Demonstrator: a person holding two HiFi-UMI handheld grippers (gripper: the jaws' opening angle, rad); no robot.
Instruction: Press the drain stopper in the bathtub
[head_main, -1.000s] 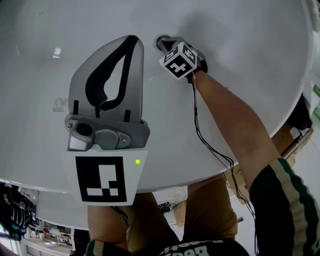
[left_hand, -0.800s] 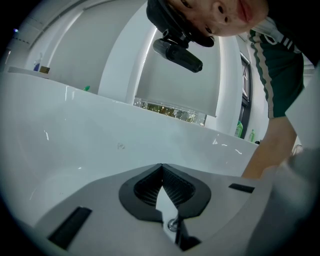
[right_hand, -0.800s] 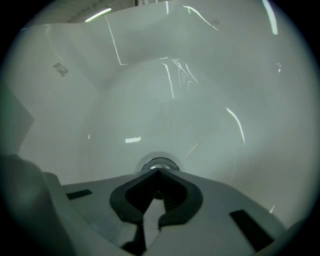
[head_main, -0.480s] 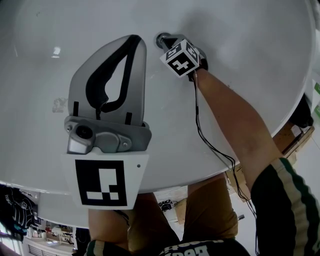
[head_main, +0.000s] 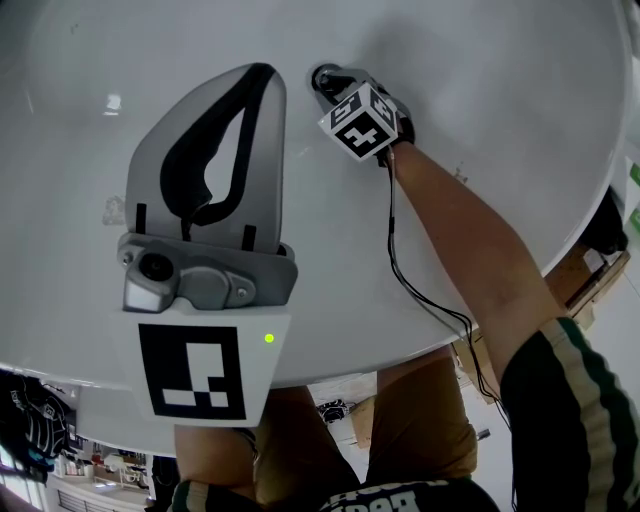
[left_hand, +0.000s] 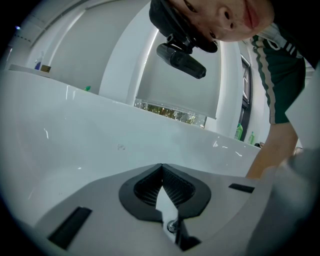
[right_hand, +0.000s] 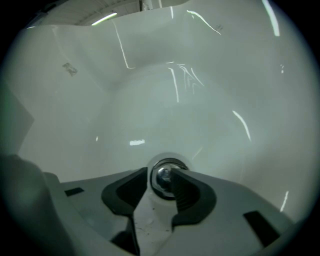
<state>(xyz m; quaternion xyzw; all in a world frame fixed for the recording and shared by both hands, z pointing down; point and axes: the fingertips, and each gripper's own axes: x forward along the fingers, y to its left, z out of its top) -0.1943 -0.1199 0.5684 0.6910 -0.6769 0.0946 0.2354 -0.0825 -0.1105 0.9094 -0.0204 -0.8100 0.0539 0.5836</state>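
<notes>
The chrome drain stopper (right_hand: 162, 176) sits in its round drain at the bottom of the white bathtub (right_hand: 150, 95). My right gripper (right_hand: 160, 175) is right down on it. Its jaws are opening, with a gap between them, and the stopper's dome shows between the two tips. In the head view the right gripper (head_main: 334, 82) reaches the drain stopper (head_main: 321, 77) at the top middle. My left gripper (head_main: 262, 78) hangs above the tub to the left of the drain. In its own view the left gripper (left_hand: 161, 166) is shut with nothing held.
A black cable (head_main: 393, 250) runs back from the right gripper along the person's forearm. The bathtub's rim (head_main: 420, 345) curves across the lower head view. Green bottles (left_hand: 240, 132) stand on the far ledge in the left gripper view.
The left gripper has drifted slightly left and toward the person. The right gripper stays at the drain, its marker cube barely shifted.
</notes>
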